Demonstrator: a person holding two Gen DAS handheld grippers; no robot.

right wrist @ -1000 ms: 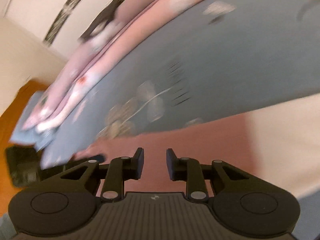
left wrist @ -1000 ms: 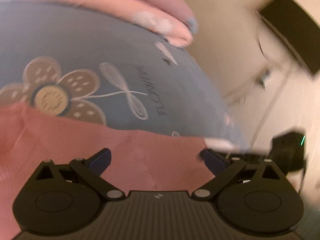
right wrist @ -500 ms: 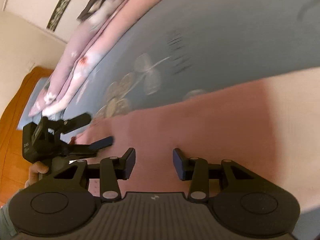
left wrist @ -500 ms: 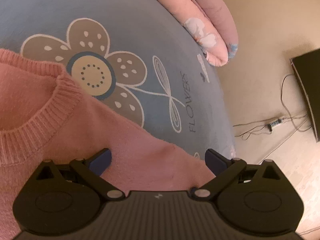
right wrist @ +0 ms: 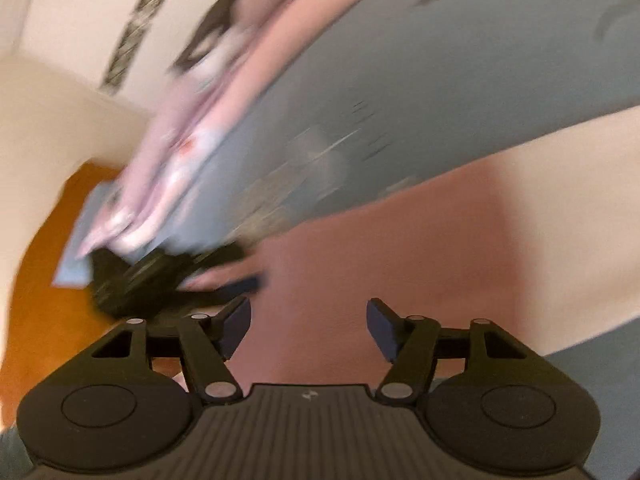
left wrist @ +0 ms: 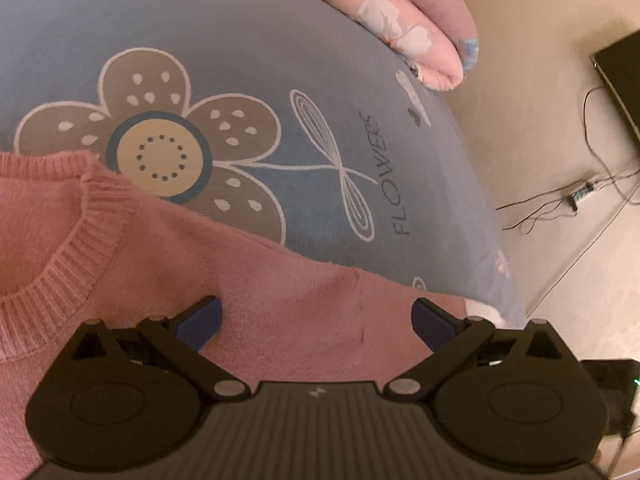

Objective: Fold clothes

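Ahead of the jaws spread a blue bedsheet [left wrist: 280,40], printed with a big brown flower [left wrist: 160,152] and the word "FLOWERS" [left wrist: 388,176] further right. Beyond it, up and to the right, lay a rolled pink floral quilt [left wrist: 420,28]. Off the bed's edge to the right, a beige floor [left wrist: 540,120] carried thin black cables [left wrist: 560,200], with a dark flat object [left wrist: 624,72] at the far right. In the blurred right view, orange wooden flooring [right wrist: 48,260] showed to the left.

A blue-grey bedsheet printed with a brown flower [left wrist: 248,60] covers the bed, a rolled pink floral quilt [left wrist: 416,28] along its far edge. Beyond lies pale beige floor [left wrist: 532,128] with thin black cables [left wrist: 560,200]; the blurred right view shows orange-brown wood [right wrist: 52,272].
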